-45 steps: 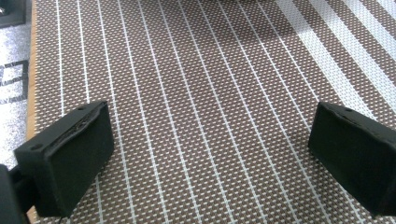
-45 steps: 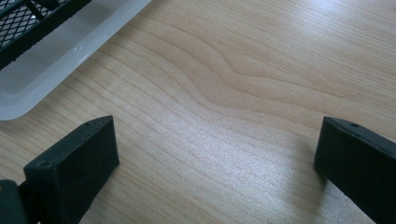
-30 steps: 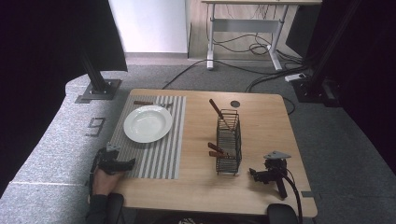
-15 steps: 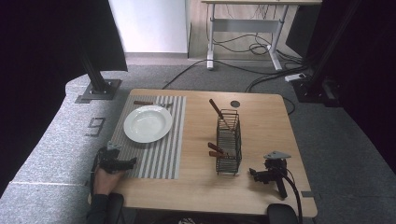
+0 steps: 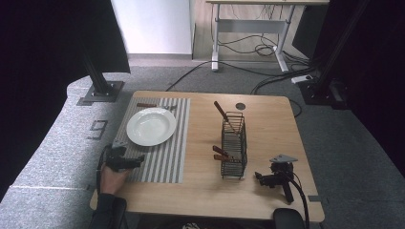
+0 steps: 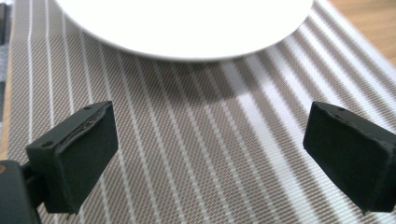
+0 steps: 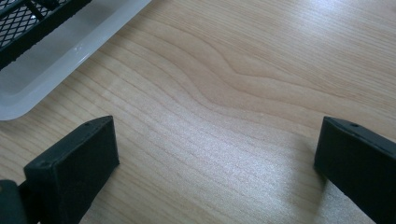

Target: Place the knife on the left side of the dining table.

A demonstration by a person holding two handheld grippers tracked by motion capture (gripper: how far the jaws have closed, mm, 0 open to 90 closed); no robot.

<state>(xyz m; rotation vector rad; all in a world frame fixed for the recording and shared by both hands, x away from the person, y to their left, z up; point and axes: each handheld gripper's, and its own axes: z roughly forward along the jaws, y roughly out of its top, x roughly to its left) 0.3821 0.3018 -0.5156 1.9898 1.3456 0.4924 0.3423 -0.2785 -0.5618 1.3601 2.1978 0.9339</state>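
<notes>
A white plate sits on a striped placemat at the table's left. My left gripper rests on the mat's near left corner, held by a hand, open with nothing between its jaws; in the left gripper view the plate's rim lies just ahead. A black wire caddy stands mid-table with brown-handled utensils in it. My right gripper lies on the wood right of the caddy, open and empty, and the right gripper view shows the caddy's clear base tray at upper left.
A brown-handled utensil lies on the mat behind the plate. A dark round hole marks the tabletop at the back. Cables and desk legs lie on the floor beyond the table.
</notes>
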